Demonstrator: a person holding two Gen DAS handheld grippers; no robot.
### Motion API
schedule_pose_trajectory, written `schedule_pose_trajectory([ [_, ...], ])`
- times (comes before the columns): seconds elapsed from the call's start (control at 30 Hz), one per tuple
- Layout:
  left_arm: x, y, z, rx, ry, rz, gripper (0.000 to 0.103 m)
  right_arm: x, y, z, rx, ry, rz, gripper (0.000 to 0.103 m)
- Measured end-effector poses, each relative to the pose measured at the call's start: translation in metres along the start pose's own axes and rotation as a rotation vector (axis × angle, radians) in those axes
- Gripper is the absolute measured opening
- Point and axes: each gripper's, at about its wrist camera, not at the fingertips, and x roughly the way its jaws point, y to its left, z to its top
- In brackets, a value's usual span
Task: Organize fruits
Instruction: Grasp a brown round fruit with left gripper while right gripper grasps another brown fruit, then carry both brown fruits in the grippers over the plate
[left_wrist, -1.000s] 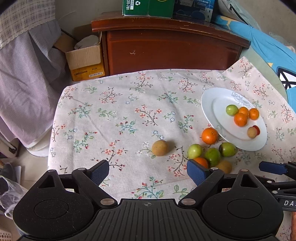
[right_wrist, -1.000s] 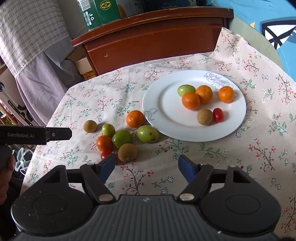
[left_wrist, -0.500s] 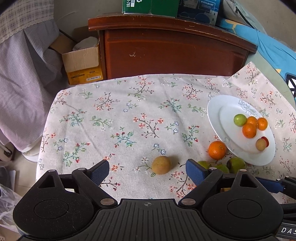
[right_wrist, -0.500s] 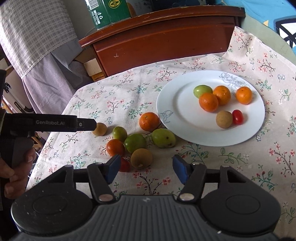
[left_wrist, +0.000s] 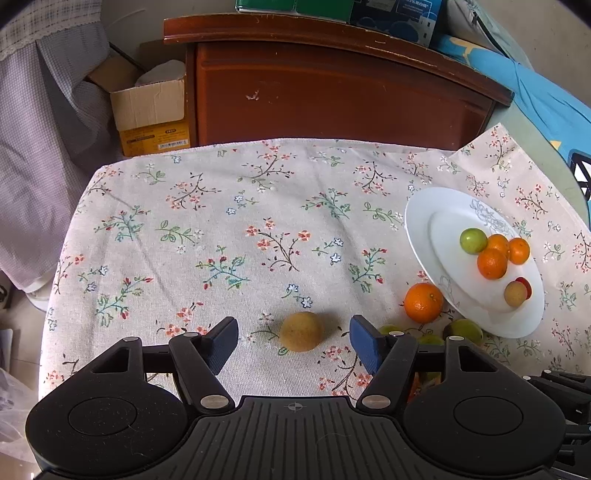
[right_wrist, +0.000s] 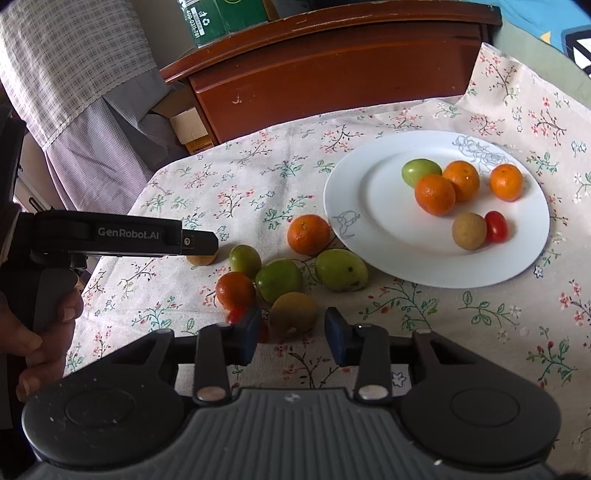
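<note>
Left gripper (left_wrist: 294, 341) spread wide, holding nothing; a round tan-brown fruit (left_wrist: 301, 331) sits on the floral tablecloth (left_wrist: 221, 236) between its blue pads, touching neither; fruit lies just ahead of the fingertips, apart from the main cluster. Right gripper (right_wrist: 291, 334) also parted, nothing clamped; a brown-green fruit (right_wrist: 294, 313) lies just in front of the gap between its pads, contact not clear. In the right wrist view the left gripper's body (right_wrist: 122, 238) reaches in from the left, partly covering the lone tan fruit (right_wrist: 201, 259); the person's hand (right_wrist: 44, 332) wraps its handle.

Loose cluster on the cloth, left of the white plate (right_wrist: 369, 221): orange mandarin (right_wrist: 308, 235) just beside the plate rim; green fruit (right_wrist: 341, 270) near it; another green one (right_wrist: 279, 280) touching the brown-green fruit; smaller green one (right_wrist: 245, 259); reddish-orange fruit (right_wrist: 235, 290); a small red cherry tomato (right_wrist: 236, 314) half hidden by the right gripper's left pad.

On the plate: green fruit (right_wrist: 421, 172), three mandarins (right_wrist: 435, 195) (right_wrist: 461, 181) (right_wrist: 506, 182), tan round fruit (right_wrist: 469, 231) touching a cherry tomato (right_wrist: 496, 226).

Behind the table: dark wooden cabinet (left_wrist: 332, 92), open cardboard box (left_wrist: 151, 110) on the floor at its left, checked fabric (right_wrist: 70, 55) hanging at far left.
</note>
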Motion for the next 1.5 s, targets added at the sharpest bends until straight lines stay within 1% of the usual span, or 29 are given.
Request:
schedule_pose_trajectory([
  [0.03, 0.001, 0.001, 0.0, -0.003, 0.0, 0.0, 0.065, 0.0, -0.001, 0.0, 0.003, 0.0, -0.002, 0.032],
  [0.07, 0.003, 0.002, -0.001, -0.007, 0.001, 0.0, 0.062, 0.0, -0.002, 0.0, 0.007, 0.0, 0.003, 0.03],
  [0.1, 0.004, 0.002, -0.001, -0.009, 0.005, 0.0, 0.056, 0.0, -0.001, 0.0, 0.008, 0.002, 0.008, 0.028],
  [0.2, 0.009, 0.003, -0.002, -0.019, 0.022, -0.002, 0.044, 0.0, 0.001, 0.0, -0.004, 0.002, 0.0, 0.028],
  [0.27, 0.01, 0.002, -0.003, -0.016, 0.022, 0.0, 0.043, 0.0, 0.001, 0.0, 0.002, 0.002, -0.004, 0.028],
  [0.6, 0.014, -0.008, -0.004, 0.052, -0.006, 0.033, 0.042, 0.001, -0.002, 0.001, 0.029, 0.009, -0.003, 0.028],
  [0.63, 0.014, -0.008, -0.004, 0.055, -0.008, 0.036, 0.041, 0.001, -0.002, 0.001, 0.028, 0.01, -0.003, 0.028],
  [0.7, 0.013, -0.008, -0.004, 0.062, -0.013, 0.03, 0.026, 0.0, -0.001, 0.001, 0.029, 0.01, -0.003, 0.028],
  [0.73, 0.012, -0.008, -0.004, 0.06, -0.013, 0.018, 0.025, 0.0, -0.001, 0.001, 0.029, 0.01, -0.003, 0.028],
  [0.87, 0.009, -0.01, -0.005, 0.062, -0.02, 0.009, 0.024, 0.0, -0.001, 0.002, 0.031, 0.011, -0.004, 0.028],
  [1.03, -0.001, -0.011, -0.001, 0.067, -0.065, 0.016, 0.024, -0.003, -0.004, 0.004, 0.049, 0.003, -0.008, 0.028],
  [1.2, -0.011, -0.013, 0.004, 0.075, -0.107, 0.021, 0.024, -0.01, -0.005, 0.009, 0.06, -0.026, 0.0, 0.028],
  [1.5, -0.025, -0.025, 0.008, 0.111, -0.158, -0.019, 0.025, -0.022, -0.01, 0.022, 0.083, -0.077, -0.004, 0.028],
])
